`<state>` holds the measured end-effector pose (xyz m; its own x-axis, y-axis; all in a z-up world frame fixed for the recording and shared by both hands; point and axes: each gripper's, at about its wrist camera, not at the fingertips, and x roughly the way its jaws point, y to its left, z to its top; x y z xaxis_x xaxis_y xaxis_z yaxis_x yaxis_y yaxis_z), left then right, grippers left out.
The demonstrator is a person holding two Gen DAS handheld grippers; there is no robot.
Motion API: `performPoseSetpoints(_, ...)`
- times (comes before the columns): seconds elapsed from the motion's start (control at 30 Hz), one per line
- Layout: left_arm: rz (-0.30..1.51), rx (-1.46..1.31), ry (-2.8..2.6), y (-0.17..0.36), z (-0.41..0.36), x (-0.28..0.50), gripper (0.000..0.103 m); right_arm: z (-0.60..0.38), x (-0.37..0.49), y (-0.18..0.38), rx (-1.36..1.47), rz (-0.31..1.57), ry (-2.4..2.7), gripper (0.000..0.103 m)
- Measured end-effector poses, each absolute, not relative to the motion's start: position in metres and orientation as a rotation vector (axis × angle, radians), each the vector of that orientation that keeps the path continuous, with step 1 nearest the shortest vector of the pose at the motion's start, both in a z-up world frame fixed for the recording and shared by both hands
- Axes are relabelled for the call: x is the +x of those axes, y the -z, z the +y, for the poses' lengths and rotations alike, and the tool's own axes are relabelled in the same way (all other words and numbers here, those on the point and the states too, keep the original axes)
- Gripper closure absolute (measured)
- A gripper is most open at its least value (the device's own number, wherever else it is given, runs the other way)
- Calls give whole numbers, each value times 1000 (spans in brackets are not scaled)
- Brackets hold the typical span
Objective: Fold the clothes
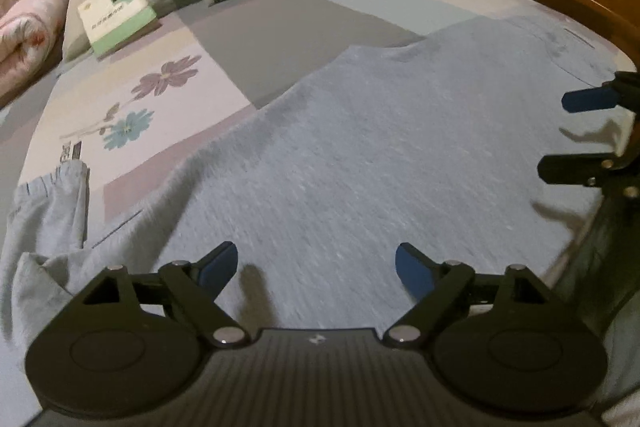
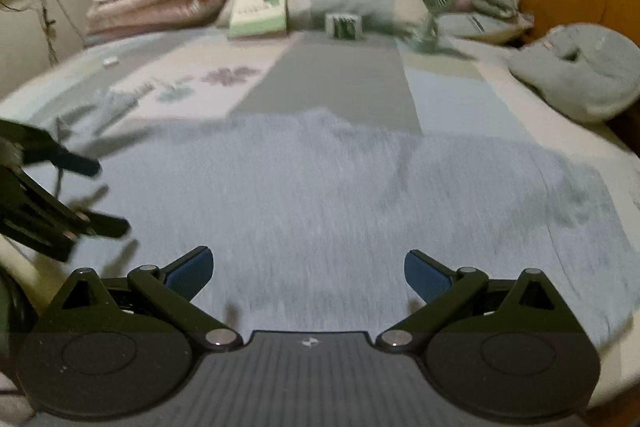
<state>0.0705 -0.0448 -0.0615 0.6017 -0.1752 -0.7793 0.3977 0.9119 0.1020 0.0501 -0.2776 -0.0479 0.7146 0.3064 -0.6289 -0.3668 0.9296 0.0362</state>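
**Grey garment spread flat on the bed, both hand-held grippers wide above its near edge**

Left wrist view: the left hand-held gripper (image 1: pixel 316 267) is seen with its jaws spread wide and nothing between them. Directly ahead and beneath it, a light grey garment (image 1: pixel 360 147) is laid out broad and mostly flat across the bed (image 1: pixel 248 27), its near hem running under the fingers. A sleeve (image 1: pixel 48 211) is bunched and trailing off to the left. At the right margin the right hand-held gripper (image 1: pixel 568 135) is caught, also spread and empty, over the garment's right side.

Right wrist view: the same is confirmed from the other side. The right hand-held gripper (image 2: pixel 308 273) is held wide, empty, just above the near part of the garment (image 2: pixel 340 187), which is spread away toward the pillows. The left hand-held gripper (image 2: pixel 108 195) is glimpsed at the left edge. The picture is smeared, so motion is suspected.

Judgement: no fold can be made out in the cloth, so a spread-out stage is suggested, with neither tool gripping. Whether the cloth is being smoothed or approached for a pinch cannot be settled. Any grasp would call for the jaws to be lowered onto an edge or corner and closed on a single layer.
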Motion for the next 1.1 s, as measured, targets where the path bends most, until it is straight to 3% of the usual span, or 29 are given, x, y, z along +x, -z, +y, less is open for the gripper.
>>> performPoseSetpoints(0.3, 905, 208, 326, 73, -35, 78, 14, -279, 64, 71, -65, 750, -439, 0)
performPoseSetpoints(0.63, 898, 204, 325, 75, -35, 82, 8, -385, 59, 63, 60, 678, -239, 0)
performPoseSetpoints(0.83, 897, 236, 301, 66, -39, 82, 12, -396, 78, 67, -20, 726, -148, 0)
performPoseSetpoints(1.1, 901, 268, 313, 65, -36, 73, 11, -421, 28, 20, 108, 618, -132, 0)
